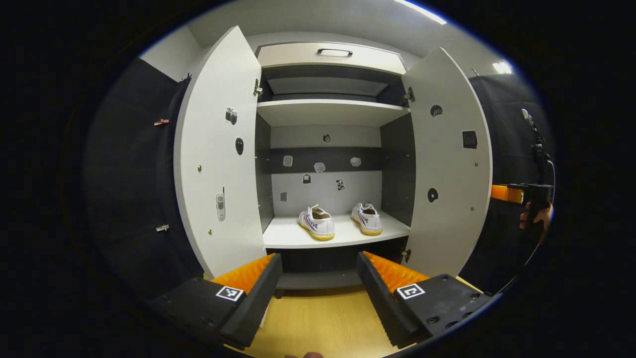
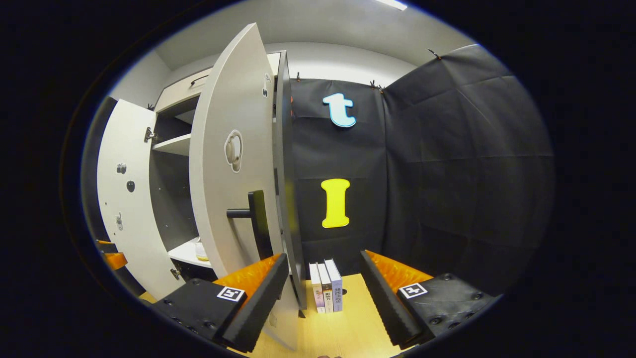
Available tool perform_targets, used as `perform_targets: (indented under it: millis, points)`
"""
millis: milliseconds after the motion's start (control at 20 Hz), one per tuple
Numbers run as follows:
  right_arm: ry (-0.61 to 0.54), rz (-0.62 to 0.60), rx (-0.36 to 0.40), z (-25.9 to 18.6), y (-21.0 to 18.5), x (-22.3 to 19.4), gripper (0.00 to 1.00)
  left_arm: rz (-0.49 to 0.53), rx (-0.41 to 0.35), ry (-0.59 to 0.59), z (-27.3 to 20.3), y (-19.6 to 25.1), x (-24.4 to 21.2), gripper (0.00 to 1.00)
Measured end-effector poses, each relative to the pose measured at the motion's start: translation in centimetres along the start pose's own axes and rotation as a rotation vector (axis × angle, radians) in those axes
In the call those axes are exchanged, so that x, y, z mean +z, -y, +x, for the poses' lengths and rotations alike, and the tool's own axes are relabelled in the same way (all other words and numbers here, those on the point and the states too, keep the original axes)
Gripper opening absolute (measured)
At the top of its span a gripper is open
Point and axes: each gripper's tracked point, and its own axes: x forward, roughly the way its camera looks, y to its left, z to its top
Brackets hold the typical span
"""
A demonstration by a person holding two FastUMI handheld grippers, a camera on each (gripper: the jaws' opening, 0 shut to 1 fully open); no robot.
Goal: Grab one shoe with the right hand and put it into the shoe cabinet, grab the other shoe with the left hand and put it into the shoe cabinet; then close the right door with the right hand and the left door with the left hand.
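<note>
1. Two white shoes sit inside the shoe cabinet (image 1: 328, 112) on its lower shelf: the left shoe (image 1: 316, 223) and, near it but apart, the right shoe (image 1: 367, 218).
2. I see both with heels toward me and toes toward the cabinet's back wall, long axes running front to back, slightly splayed.
3. From the right gripper view, the right door (image 2: 233, 169) hides most of the cabinet's interior; I cannot make out the shoes there.
4. The left door (image 1: 216, 159) stands open.
5. My left gripper (image 1: 318, 283) is spread wide and empty, in front of the cabinet.
6. My right gripper (image 2: 320, 283) is also wide and empty, beside the right door's black handle (image 2: 251, 214).
7. Three books (image 2: 326, 286) stand just beside the cabinet.
</note>
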Motion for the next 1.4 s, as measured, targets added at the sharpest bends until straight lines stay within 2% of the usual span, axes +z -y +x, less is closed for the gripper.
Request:
perform_targets:
  millis: [200, 500, 700, 950, 1200, 1400]
  points:
    - [-0.004, 0.001, 0.038, -0.5, -2.9, -0.4, 0.96, -0.01, 0.008, -0.002, -0.4, -1.4, -0.2, 0.95]
    - [-0.013, -0.002, 0.135, -0.2, -9.4, -1.0, 0.97, -0.008, 0.027, 0.002, -0.9, -3.5, -0.2, 0.95]
    - [-0.033, 0.022, 0.272, -0.7, -16.2, -1.5, 0.98, -0.01, 0.042, -0.004, -1.8, -4.9, -0.5, 0.95]
    - [-0.028, -0.017, 0.359, -2.3, -21.8, -2.0, 0.98, -0.033, 0.077, 0.0, -3.0, -7.4, -0.5, 0.96]
    - [-0.037, 0.0, 0.395, -3.1, -25.1, -2.6, 0.98, -0.046, 0.13, 0.01, -3.6, -11.2, 0.0, 0.96]
    - [-0.041, 0.036, 0.408, -3.9, -26.1, -2.8, 0.98, -0.051, 0.164, 0.031, -4.0, -14.8, 1.1, 0.95]
